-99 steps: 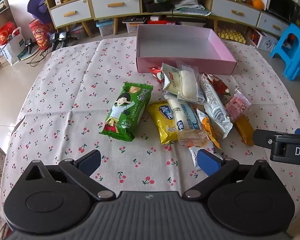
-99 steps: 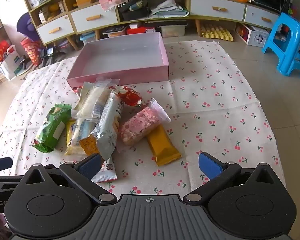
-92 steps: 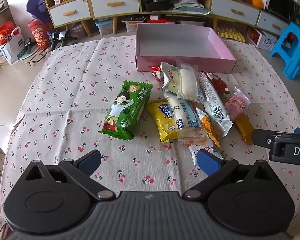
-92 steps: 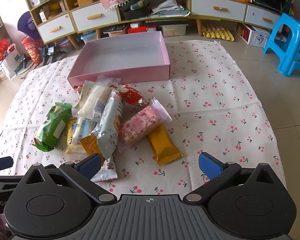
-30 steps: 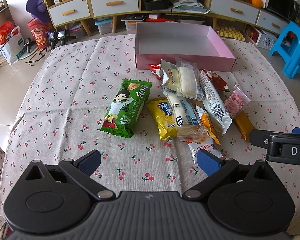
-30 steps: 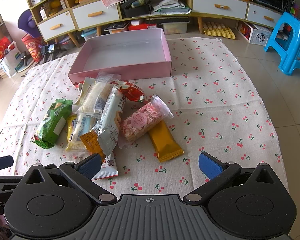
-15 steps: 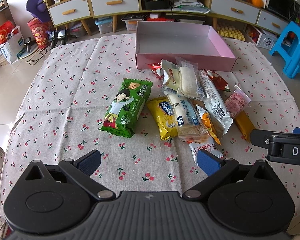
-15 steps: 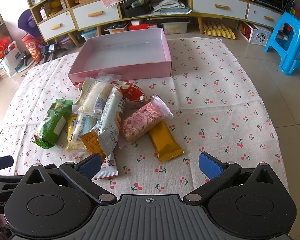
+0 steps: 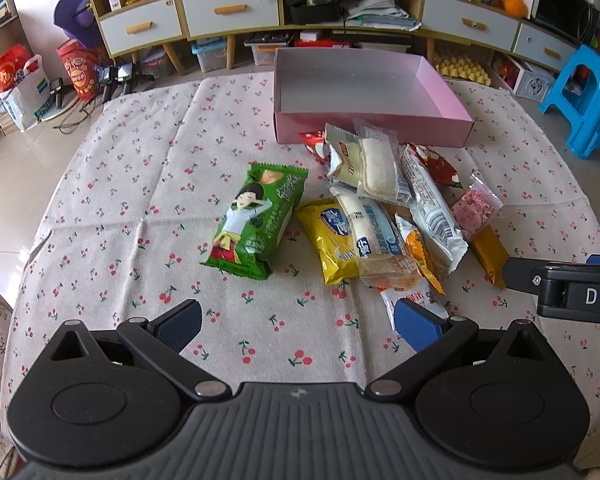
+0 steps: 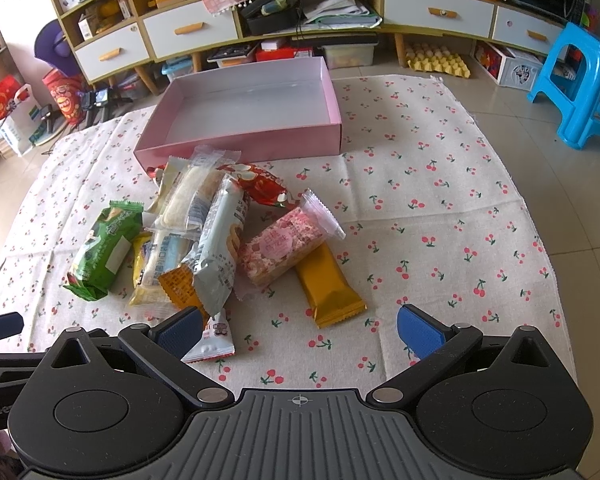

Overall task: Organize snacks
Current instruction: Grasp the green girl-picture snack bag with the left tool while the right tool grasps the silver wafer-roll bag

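Note:
An empty pink box (image 9: 380, 133) (image 10: 260, 144) stands at the far side of the cherry-print tablecloth. A pile of snack packets lies in front of it: a green packet (image 9: 256, 222) (image 10: 104, 250), a yellow packet (image 9: 328, 236), a silver-white biscuit packet (image 9: 432, 208) (image 10: 220, 252), a pink packet (image 10: 286, 244) and an orange-gold bar (image 10: 328, 286). My left gripper (image 9: 298, 324) is open and empty, near the table's front edge. My right gripper (image 10: 300, 330) is open and empty, just short of the gold bar.
The right gripper's body (image 9: 564, 286) shows at the right of the left wrist view. A cabinet with drawers (image 9: 228, 10) stands behind the table. A blue stool (image 10: 580, 84) stands on the floor at the right. Bags (image 9: 16, 88) sit at the left.
Both grippers have stayed nearly still, with only a slight drift of view. The snacks and the box have not moved.

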Demonstrator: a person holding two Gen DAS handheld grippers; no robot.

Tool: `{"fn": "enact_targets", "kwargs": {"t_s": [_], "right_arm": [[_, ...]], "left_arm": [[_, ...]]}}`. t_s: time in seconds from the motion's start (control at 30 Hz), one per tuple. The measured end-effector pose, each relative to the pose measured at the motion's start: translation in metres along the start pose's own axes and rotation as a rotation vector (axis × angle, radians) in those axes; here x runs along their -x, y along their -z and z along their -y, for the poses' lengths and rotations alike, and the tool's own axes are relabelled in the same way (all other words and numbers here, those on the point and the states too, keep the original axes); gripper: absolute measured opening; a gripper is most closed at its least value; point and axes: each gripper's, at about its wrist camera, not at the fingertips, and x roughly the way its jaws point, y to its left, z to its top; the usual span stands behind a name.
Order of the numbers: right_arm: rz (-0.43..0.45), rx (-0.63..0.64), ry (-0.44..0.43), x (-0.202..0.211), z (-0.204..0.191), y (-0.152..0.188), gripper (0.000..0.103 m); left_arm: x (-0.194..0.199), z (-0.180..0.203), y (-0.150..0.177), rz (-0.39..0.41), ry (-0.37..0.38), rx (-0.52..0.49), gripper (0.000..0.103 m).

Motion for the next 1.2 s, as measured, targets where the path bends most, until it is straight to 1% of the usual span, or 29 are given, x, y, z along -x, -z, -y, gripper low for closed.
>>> {"fn": "enact_targets", "kwargs": {"t_s": [0.1, 0.17, 0.27, 0.3, 0.37, 0.4, 0.47, 0.53, 0.63, 0.7, 0.73, 0.77, 0.83, 0.9, 0.97, 1.0, 1.07, 1.17, 1.2], "right_arm": [[0.022, 0.011, 0.001, -0.001, -0.001, 0.000, 0.103], [0.052, 0.037, 0.003, -0.002, 0.000, -0.007, 0.103], [0.095, 0.073, 0.009, -0.004, 0.000, -0.012, 0.103], [0.106, 0.088, 0.013, -0.005, 0.000, -0.013, 0.103], [0.113, 0.113, 0.008, -0.009, 0.002, -0.019, 0.103], [0.108, 0.112, -0.008, -0.011, 0.004, -0.021, 0.103], [0.074, 0.085, -0.072, -0.016, 0.011, -0.027, 0.103], [0.032, 0.037, -0.140, -0.023, 0.018, -0.034, 0.103], [-0.008, -0.015, -0.189, -0.034, 0.024, -0.041, 0.103], [-0.026, -0.043, -0.206, -0.040, 0.026, -0.043, 0.103], [-0.039, -0.061, -0.221, -0.044, 0.027, -0.044, 0.103], [-0.052, -0.080, -0.234, -0.046, 0.027, -0.046, 0.103], [-0.076, -0.126, -0.274, -0.052, 0.027, -0.049, 0.102], [-0.091, -0.171, -0.326, -0.056, 0.026, -0.052, 0.102], [-0.113, -0.208, -0.381, -0.061, 0.023, -0.055, 0.101], [-0.125, -0.224, -0.402, -0.064, 0.022, -0.056, 0.099], [-0.146, -0.255, -0.428, -0.070, 0.019, -0.057, 0.097], [-0.166, -0.280, -0.435, -0.078, 0.015, -0.059, 0.090], [-0.171, -0.284, -0.436, -0.080, 0.014, -0.059, 0.086]], "left_arm": [[0.004, 0.000, -0.001, 0.034, -0.002, -0.019, 0.102], [0.007, 0.001, -0.003, 0.066, -0.002, -0.045, 0.103], [0.010, 0.004, -0.006, 0.112, -0.008, -0.118, 0.103], [0.010, 0.004, -0.008, 0.112, -0.005, -0.131, 0.103], [0.006, -0.001, -0.014, 0.091, 0.039, -0.134, 0.103], [0.003, -0.004, -0.017, 0.077, 0.061, -0.127, 0.102], [-0.004, -0.010, -0.023, 0.048, 0.086, -0.125, 0.102], [-0.011, -0.015, -0.029, 0.035, 0.080, -0.131, 0.102], [-0.021, -0.023, -0.038, 0.049, 0.062, -0.119, 0.102], [-0.028, -0.032, -0.043, 0.063, 0.050, -0.094, 0.099], [-0.032, -0.036, -0.045, 0.058, 0.047, -0.080, 0.097], [-0.036, -0.042, -0.048, 0.047, 0.056, -0.064, 0.094], [-0.043, -0.051, -0.053, 0.024, 0.087, -0.024, 0.093], [-0.048, -0.057, -0.057, 0.015, 0.114, -0.006, 0.090], [-0.057, -0.059, -0.059, -0.007, 0.134, 0.000, 0.083], [-0.061, -0.061, -0.059, -0.021, 0.148, 0.006, 0.082], [-0.068, -0.061, -0.057, -0.050, 0.166, 0.019, 0.076], [-0.072, -0.062, -0.057, -0.067, 0.180, 0.012, 0.072], [-0.073, -0.061, -0.057, -0.068, 0.181, 0.006, 0.070]]}}
